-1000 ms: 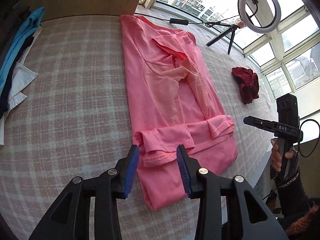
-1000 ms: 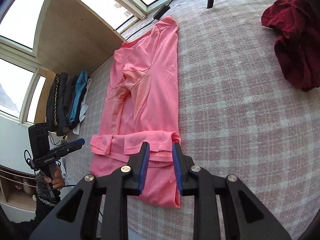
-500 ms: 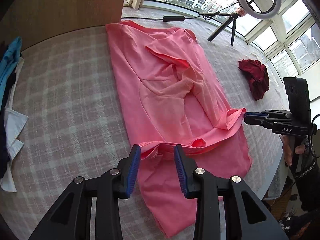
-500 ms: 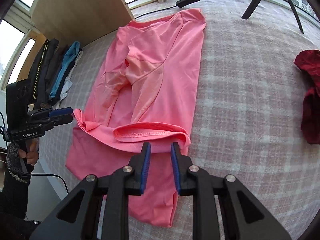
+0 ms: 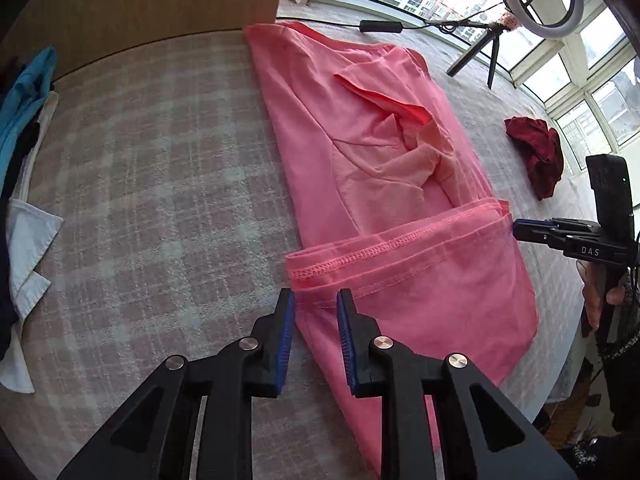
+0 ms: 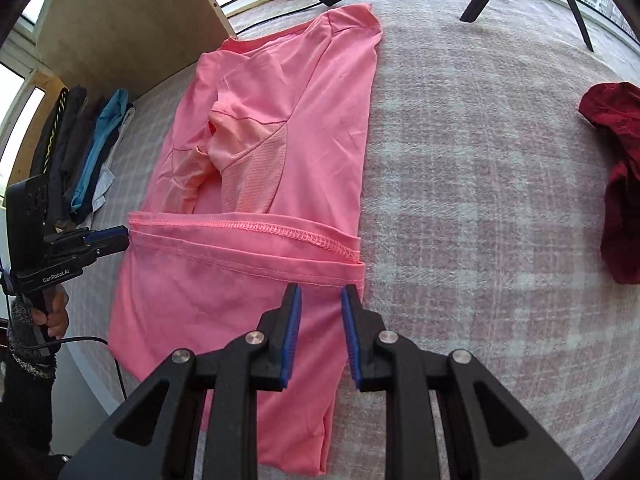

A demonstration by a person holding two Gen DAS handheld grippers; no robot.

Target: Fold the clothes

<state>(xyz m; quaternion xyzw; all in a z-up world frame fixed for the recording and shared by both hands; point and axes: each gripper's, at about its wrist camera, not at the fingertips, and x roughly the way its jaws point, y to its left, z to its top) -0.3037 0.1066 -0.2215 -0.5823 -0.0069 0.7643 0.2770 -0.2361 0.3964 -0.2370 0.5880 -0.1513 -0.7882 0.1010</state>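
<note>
The pink T-shirt lies flat on the checked tablecloth, its hem folded back toward 12 o'clock; the left gripper has just been closing, jaws still apart with the hem corner between them; the right gripper likewise stands narrowly parted over its corner, pressing nothing.

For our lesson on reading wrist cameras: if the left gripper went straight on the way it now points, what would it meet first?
Probably the pink shirt: the left gripper points down at the stitched hem of the folded-up bottom part, just beyond its fingertips. Depth is unclear; it may already touch cloth.
</note>
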